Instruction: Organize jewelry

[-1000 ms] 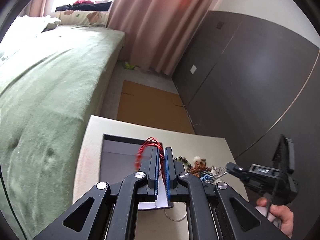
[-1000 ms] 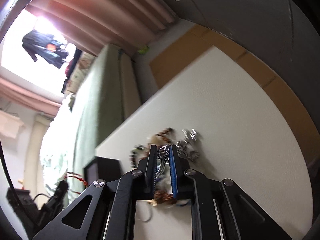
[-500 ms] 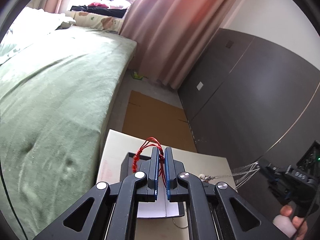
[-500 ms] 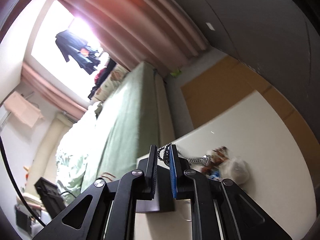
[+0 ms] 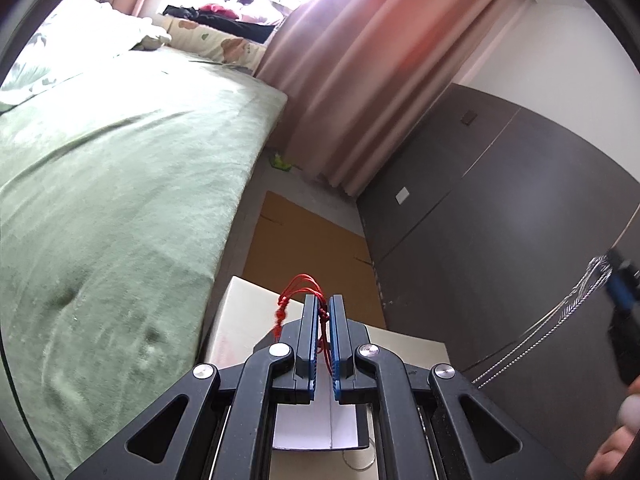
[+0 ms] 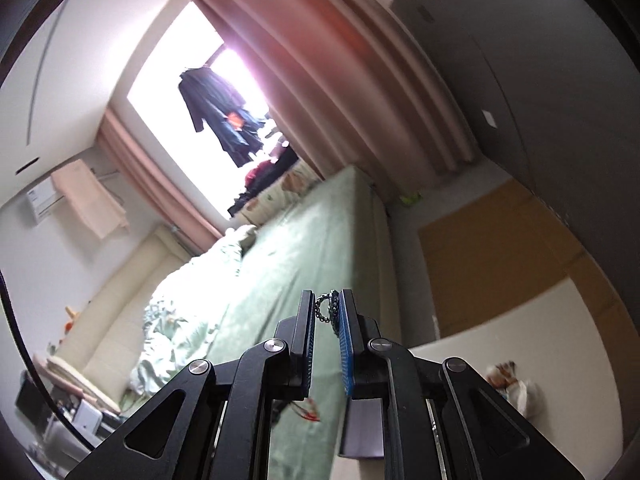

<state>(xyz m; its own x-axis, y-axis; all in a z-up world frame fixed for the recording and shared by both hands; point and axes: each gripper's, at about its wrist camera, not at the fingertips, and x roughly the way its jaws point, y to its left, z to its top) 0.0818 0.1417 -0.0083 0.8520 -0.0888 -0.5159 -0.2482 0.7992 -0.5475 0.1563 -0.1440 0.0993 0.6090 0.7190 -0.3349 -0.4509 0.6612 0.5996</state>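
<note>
While the green bed [image 5: 112,184] fills the left of the left wrist view, more of the pink curtain [image 5: 360,80] and bright window shows than 0.5 s ago, because the camera has tipped further upward. Only the far corner of the cream table [image 5: 240,316] now shows past the fingers, where a wide stretch of its top showed 1.0 s ago. At centre, the left gripper [image 5: 324,308] is pressed together on the red cord bracelet [image 5: 298,292], its loops standing up above the fingertips and a knotted tail hanging on the left side, as in both earlier frames. Under the fingers, part of the dark jewelry box [image 5: 320,428] with its white lining shows on the table. At the right edge, the right gripper [image 5: 620,280] has climbed from table level to high against the dark wardrobe [image 5: 500,240], and the silver chain [image 5: 560,312] trails down from it in long strands.

Seen from the right wrist view, the bed takes up the left and centre. The right gripper [image 6: 328,306] pinches the silver chain [image 6: 326,308] between its 2 blue pads, a short looped length showing at the tips. The jewelry pile [image 6: 508,380] that lay right under this gripper 1.0 s ago now sits blurred, low at the right on the table [image 6: 540,320], well apart from the tips.
</note>
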